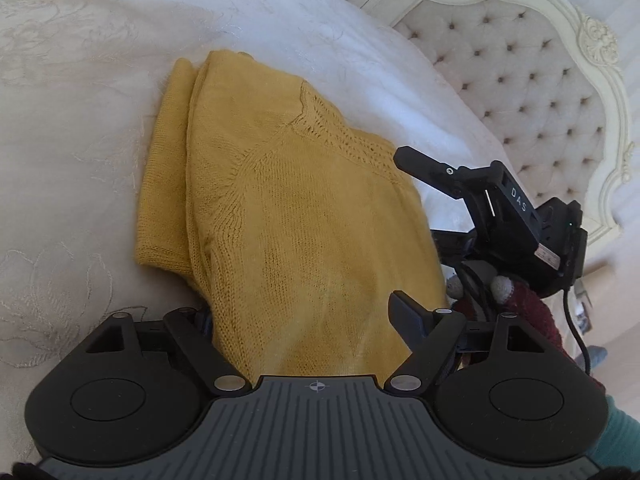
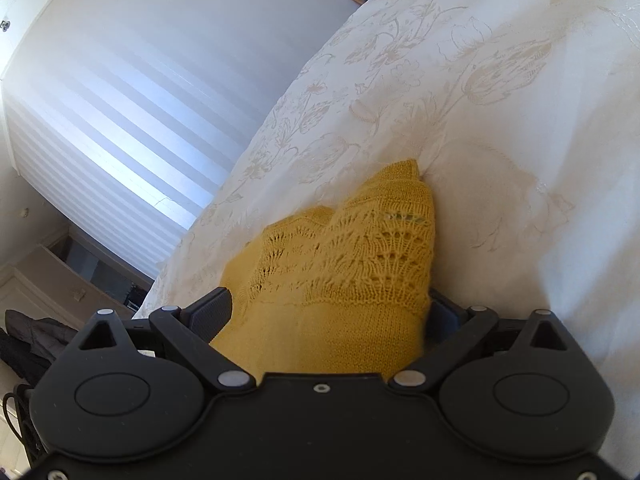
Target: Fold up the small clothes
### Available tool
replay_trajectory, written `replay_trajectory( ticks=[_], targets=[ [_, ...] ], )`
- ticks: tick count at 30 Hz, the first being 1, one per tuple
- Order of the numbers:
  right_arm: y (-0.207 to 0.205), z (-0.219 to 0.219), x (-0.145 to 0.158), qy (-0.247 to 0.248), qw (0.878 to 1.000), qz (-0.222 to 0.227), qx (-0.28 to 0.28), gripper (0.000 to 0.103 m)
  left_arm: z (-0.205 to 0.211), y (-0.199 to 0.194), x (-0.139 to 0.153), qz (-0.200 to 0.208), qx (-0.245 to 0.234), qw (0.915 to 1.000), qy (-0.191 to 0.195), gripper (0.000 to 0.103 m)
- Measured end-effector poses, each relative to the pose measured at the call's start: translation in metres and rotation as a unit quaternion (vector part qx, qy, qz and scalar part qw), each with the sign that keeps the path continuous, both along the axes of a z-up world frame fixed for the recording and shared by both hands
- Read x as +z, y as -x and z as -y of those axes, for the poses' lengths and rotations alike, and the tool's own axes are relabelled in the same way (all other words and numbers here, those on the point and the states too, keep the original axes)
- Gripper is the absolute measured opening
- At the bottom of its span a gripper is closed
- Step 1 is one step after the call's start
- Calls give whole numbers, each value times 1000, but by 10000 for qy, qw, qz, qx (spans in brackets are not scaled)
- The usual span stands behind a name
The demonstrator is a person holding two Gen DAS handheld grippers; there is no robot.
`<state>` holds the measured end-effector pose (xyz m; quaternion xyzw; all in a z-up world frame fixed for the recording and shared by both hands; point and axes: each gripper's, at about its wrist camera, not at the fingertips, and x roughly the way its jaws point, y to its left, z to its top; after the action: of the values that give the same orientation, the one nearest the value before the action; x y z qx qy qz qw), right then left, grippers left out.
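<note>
A mustard-yellow knitted sweater (image 1: pixel 280 200) lies folded on the white embroidered bedspread (image 1: pixel 60 160), one sleeve tucked along its left side. My left gripper (image 1: pixel 306 316) stands wide over its near end. The fabric fills the gap, hiding the left finger, while the right finger (image 1: pixel 408 320) lies on top. My right gripper (image 1: pixel 418 200) reaches in from the right at the sweater's edge. In the right wrist view the sweater's lacy part (image 2: pixel 360 248) bulges between the wide jaws of the right gripper (image 2: pixel 328 312), against the bedspread (image 2: pixel 520 120).
A cream tufted headboard (image 1: pixel 520 80) with a carved frame rises at the right. A dark red fuzzy sleeve (image 1: pixel 528 312) and a teal sleeve (image 1: pixel 616 432) show behind the right gripper. A striped wall (image 2: pixel 100 120) and dark clothes (image 2: pixel 32 340) stand beyond the bed's edge.
</note>
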<state>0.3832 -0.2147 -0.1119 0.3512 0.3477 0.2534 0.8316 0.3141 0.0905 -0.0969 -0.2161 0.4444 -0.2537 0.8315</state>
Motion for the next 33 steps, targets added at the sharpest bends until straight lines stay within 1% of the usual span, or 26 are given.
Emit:
replay_trajectory(
  ticks=[1, 3, 4, 5, 6, 7, 8, 10, 14, 18, 24, 28, 30, 33],
  targets=[
    [1, 2, 0, -30, 10000, 9, 22, 99, -1, 3, 0, 0, -7, 10000, 33, 77],
    [8, 7, -1, -114, 9999, 20, 51, 97, -5, 9, 1, -26, 79, 10000, 53, 63],
    [10, 9, -2, -155, 9999, 20, 57, 95, -7, 12, 1, -46, 164, 9999, 7, 46],
    [13, 11, -2, -121, 9999, 9, 18, 85, -9, 12, 0, -66, 248, 9997, -19, 30],
    [14, 12, -2, -24, 10000, -61, -67, 75, -11, 12, -2, -104, 265, 9996, 50, 24],
    [14, 13, -4, 77, 9997, -167, -140, 51, -13, 12, -6, -185, 235, 9993, 212, 15],
    [14, 13, -5, 104, 9996, -211, -154, 44, -16, 11, -9, -275, 239, 9986, 386, 13],
    [19, 13, 0, 155, 9996, -147, -205, 41, -19, 10, -8, -389, 287, 9975, 508, 13],
    [31, 15, 16, 81, 9992, -168, -355, 37, -24, 20, 1, -452, 241, 9970, 586, 12],
    [53, 17, 32, 208, 9989, -267, -322, 36, -20, 42, 11, -578, 62, 9956, 735, 12],
    [116, 29, 53, 423, 9972, -565, -231, 36, -8, 93, 26, -782, -269, 9914, 1014, 12],
    [171, 44, 60, 436, 9954, -810, -265, 36, 1, 133, 32, -798, -445, 9902, 1051, 12],
    [196, 49, 61, 454, 9944, -914, -279, 36, 7, 155, 33, -738, -510, 9912, 976, 12],
    [228, 51, 56, 644, 9925, -999, -270, 39, 15, 184, 25, -708, -548, 9934, 714, 12]
  ],
)
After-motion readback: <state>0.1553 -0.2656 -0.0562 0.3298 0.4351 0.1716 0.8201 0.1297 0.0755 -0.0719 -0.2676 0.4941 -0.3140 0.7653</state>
